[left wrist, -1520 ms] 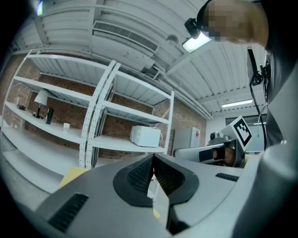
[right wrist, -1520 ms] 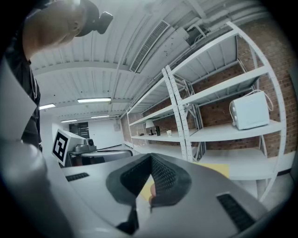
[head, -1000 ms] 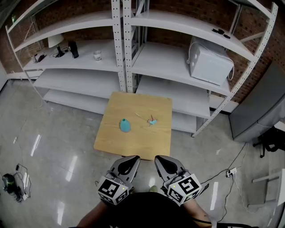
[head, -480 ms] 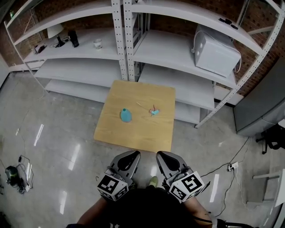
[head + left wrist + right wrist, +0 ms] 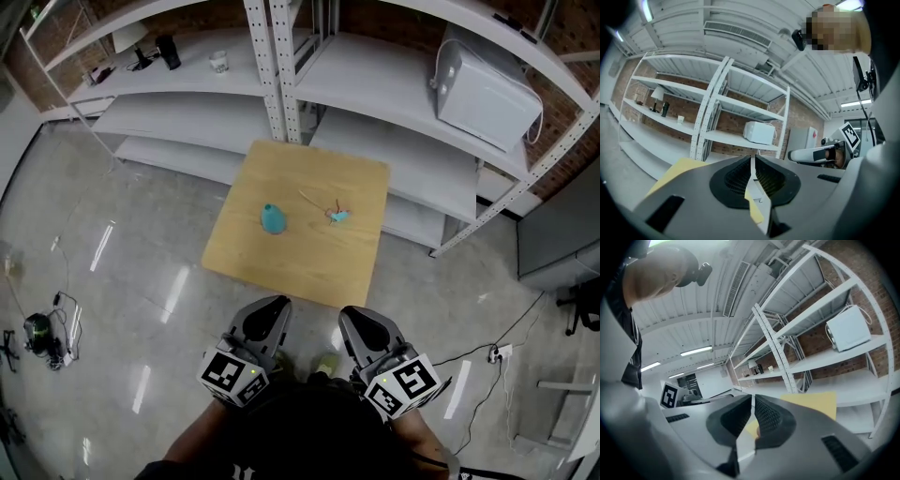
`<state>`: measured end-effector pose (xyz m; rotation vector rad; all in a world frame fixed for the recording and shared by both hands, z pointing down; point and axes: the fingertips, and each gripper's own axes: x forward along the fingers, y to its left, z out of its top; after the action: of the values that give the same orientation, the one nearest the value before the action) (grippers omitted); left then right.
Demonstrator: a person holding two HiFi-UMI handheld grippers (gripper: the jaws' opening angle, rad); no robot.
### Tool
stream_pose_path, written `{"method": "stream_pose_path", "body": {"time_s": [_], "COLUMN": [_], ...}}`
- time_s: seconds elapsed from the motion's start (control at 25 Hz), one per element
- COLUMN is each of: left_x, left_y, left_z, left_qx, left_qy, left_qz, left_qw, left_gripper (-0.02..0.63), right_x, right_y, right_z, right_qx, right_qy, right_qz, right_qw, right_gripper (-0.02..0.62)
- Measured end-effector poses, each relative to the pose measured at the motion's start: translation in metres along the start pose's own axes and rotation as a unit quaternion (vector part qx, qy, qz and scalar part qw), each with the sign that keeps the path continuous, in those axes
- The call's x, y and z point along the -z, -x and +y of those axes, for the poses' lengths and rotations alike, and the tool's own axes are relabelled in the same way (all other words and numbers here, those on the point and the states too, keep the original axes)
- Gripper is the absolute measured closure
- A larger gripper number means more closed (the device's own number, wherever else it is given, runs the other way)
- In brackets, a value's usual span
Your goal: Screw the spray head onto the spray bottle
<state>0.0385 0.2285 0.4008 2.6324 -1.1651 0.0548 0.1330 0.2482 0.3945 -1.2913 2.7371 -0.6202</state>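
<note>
Workshop storeroom: brick wall [image 5: 567, 28], white steel shelving [image 5: 375, 84]

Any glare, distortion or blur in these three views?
Head view: ceiling-light streaks glare on the glossy grey floor; the square wooden table is evenly lit and sharp. Left gripper view: heavy fisheye bends the white metal shelving, and the corners are vignetted black. Right gripper view: the same bending of the shelving and dark corners.

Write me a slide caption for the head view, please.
Left gripper and right gripper, shut, before a table with teal bottle and detached spray head.
</note>
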Motion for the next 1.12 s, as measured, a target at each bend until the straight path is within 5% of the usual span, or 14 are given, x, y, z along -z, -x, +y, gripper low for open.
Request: {"method": "stream_pose_path", "body": {"time_s": [0.28, 0.52, 0.76, 1.12], "left_x": [0.021, 0.051, 0.092, 0.187], "left_y": [-0.016, -0.047, -0.088, -0.16], "left_z": [0.042, 0.118, 0.216, 0.336], "left_qx": [-0.048, -0.066, -0.07, -0.052], "left_qy": [0.0, -0.008, -0.016, -0.079], "left_qz": [0.014, 0.037, 0.071, 0.139], "left_qw": [0.9988, 0.9971, 0.9949, 0.9858], "left_gripper": [0.566, 0.528, 0.489, 0.285], "right_x": [0.003, 0.007, 0.006, 0.055], "right_y": [-0.028, -0.087, -0.166, -0.242], "right_z": [-0.017, -0.038, -0.072, -0.145], "right_qx": [-0.029, -0.026, 0.013, 0.092], "right_qy": [-0.027, -0.039, -0.047, -0.142], "right_qz": [0.013, 0.028, 0.049, 0.088], "right_qw": [0.999, 0.999, 0.998, 0.982], "right_gripper": [0.594, 0.594, 0.594, 0.594]}}
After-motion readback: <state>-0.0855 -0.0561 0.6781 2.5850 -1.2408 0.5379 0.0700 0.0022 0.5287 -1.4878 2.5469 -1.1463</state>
